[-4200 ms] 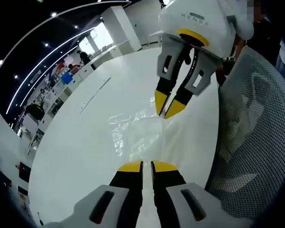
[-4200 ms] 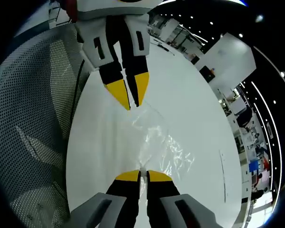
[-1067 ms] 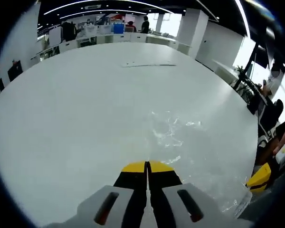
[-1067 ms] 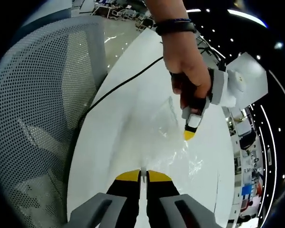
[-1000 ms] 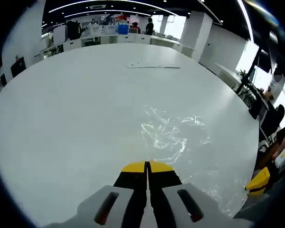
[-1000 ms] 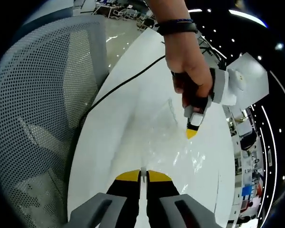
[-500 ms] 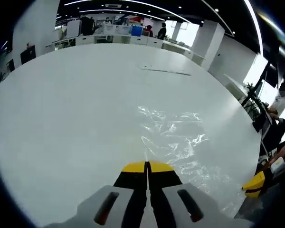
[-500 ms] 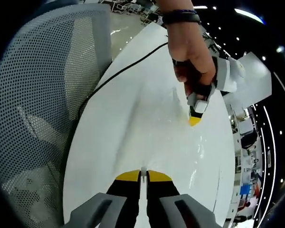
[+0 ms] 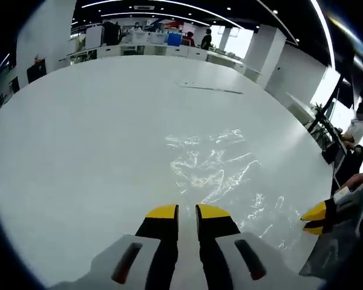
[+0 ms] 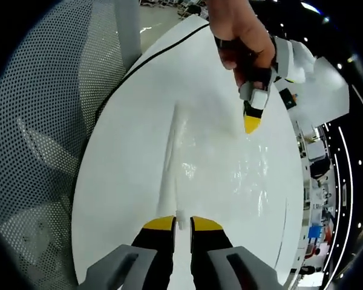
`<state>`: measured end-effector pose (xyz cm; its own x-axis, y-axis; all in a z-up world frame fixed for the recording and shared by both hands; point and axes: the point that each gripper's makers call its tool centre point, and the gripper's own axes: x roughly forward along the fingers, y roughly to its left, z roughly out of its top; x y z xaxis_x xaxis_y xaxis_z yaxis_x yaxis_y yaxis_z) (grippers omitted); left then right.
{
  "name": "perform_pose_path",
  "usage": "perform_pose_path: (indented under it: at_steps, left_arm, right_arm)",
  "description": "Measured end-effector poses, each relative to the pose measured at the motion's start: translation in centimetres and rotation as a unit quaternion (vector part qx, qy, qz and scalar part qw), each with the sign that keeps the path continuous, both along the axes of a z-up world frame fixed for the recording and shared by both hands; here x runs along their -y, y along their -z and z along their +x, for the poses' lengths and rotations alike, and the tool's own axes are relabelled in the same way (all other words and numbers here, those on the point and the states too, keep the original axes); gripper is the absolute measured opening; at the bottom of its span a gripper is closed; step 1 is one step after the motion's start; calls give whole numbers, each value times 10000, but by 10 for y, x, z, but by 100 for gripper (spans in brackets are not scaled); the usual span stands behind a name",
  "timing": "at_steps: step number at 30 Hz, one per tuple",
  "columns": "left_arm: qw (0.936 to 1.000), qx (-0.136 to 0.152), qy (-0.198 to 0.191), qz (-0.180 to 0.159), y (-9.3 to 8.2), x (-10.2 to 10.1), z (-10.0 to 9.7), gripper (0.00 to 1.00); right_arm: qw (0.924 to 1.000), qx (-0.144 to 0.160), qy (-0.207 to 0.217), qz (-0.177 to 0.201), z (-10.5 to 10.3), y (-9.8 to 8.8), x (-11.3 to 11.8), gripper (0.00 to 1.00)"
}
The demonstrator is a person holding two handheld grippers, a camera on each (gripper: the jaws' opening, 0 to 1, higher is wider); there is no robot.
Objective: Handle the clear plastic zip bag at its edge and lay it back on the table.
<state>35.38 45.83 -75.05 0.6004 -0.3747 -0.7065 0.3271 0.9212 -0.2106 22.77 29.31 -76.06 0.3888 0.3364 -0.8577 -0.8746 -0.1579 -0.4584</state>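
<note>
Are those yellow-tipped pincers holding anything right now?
No. Both have just parted. The left gripper is open above the clear plastic zip bag, which lies flat on the white table. The right gripper is open too, the bag's edge between its tips.

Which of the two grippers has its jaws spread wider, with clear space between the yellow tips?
The left gripper: its yellow tips stand apart over the clear plastic zip bag. The right gripper shows a narrower gap, with the bag's edge lying in it.

Both grippers are showing 2 black jaws with yellow tips on grey housings: left gripper point(image 9: 187, 211), right gripper point(image 10: 181, 224). Hand point(image 10: 242, 39) is gripping a white body.
</note>
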Motion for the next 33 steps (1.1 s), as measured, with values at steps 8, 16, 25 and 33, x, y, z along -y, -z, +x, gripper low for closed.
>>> perform_pose_path:
  at_steps: [8,16,25,33]
  left_arm:
    - [9984,257,405,306,-11,2,-11,13]
    - [9850,745,1419,637,-25,32,-37,15]
    - [9706,929,2070,804,-27,50,-62,18]
    - [9676,977,2178,821,-29,53,-84,20]
  right_arm:
    - [9977,-180,585,303,2,0,10,13]
    - [9879,-278,1162,988,-5,-13,11,12]
    - [9830,-455,1298,1212,-16,-11,9,13]
    - [9704,-677,1720,1553,-19,-11,10,18]
